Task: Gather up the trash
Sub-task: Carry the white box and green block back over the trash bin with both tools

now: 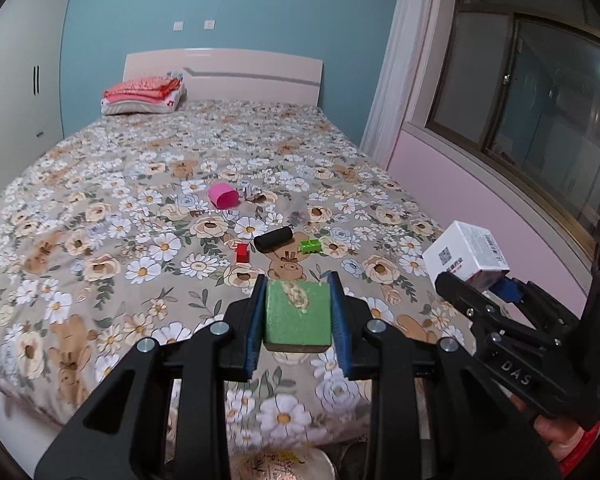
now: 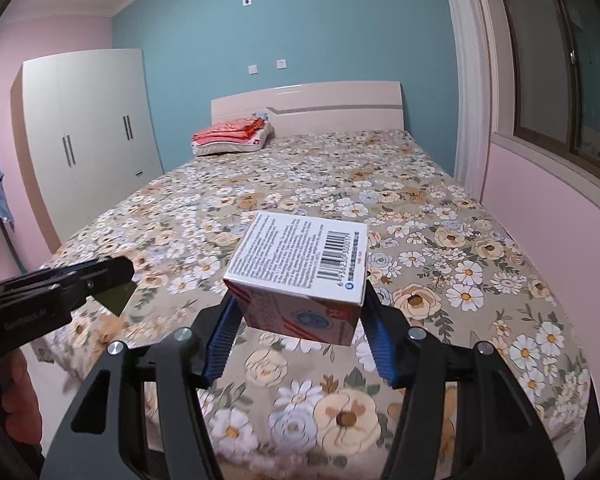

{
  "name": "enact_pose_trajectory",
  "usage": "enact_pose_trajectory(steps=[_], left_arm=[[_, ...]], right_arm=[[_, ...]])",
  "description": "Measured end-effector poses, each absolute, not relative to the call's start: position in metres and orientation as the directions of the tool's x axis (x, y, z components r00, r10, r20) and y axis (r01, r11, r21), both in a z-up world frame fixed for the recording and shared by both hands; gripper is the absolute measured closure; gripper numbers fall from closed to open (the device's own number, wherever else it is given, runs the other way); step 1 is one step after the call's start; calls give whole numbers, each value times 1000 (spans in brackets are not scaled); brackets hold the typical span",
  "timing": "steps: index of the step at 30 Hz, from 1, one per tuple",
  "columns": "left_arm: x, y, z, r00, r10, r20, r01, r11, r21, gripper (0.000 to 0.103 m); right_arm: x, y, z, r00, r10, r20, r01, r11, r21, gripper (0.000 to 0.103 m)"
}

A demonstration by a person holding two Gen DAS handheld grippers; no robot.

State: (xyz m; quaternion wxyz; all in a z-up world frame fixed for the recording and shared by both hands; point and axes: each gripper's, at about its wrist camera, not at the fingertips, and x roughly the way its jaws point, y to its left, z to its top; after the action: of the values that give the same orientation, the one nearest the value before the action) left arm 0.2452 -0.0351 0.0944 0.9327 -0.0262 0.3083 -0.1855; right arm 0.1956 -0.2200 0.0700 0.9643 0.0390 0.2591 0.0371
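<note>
My left gripper (image 1: 298, 280) is shut on a green sponge (image 1: 296, 316) with a torn spot, held above the foot of the bed. My right gripper (image 2: 300, 300) is shut on a white and red carton (image 2: 300, 268) with a barcode; the carton also shows in the left wrist view (image 1: 466, 254), at the right. On the floral bedspread (image 1: 100, 200) lie a pink cup (image 1: 222, 195) on its side, a crumpled wrapper (image 1: 252, 192), a black roll (image 1: 273, 238), a red block (image 1: 242, 253) and a green block (image 1: 310, 246). The left gripper shows blurred in the right wrist view (image 2: 116, 276).
Folded red bedding (image 1: 144, 94) lies on a pillow by the headboard (image 1: 220, 74). A white wardrobe (image 2: 88, 136) stands left of the bed. A window (image 1: 540, 120) and pink wall run along the right. A round patterned thing (image 1: 280, 464) shows below the bed's foot.
</note>
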Motion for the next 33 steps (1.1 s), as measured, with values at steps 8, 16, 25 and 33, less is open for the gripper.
enact_pose_trajectory(steps=[8, 16, 25, 33], left_arm=[[170, -25, 92, 742, -350, -571, 340, 932, -129, 73], [129, -18, 48, 697, -318, -643, 343, 935, -92, 73], [123, -6, -39, 585, -244, -774, 316, 947, -60, 73], [130, -6, -114, 462, -191, -866, 325, 945, -35, 73]], right_arm=[[127, -206, 68, 844, 139, -518, -115, 990, 77, 43], [91, -189, 32, 783, 188, -593, -178, 981, 75, 43], [78, -161, -40, 660, 225, -717, -235, 968, 87, 43], [81, -144, -114, 514, 229, -826, -257, 961, 107, 43]])
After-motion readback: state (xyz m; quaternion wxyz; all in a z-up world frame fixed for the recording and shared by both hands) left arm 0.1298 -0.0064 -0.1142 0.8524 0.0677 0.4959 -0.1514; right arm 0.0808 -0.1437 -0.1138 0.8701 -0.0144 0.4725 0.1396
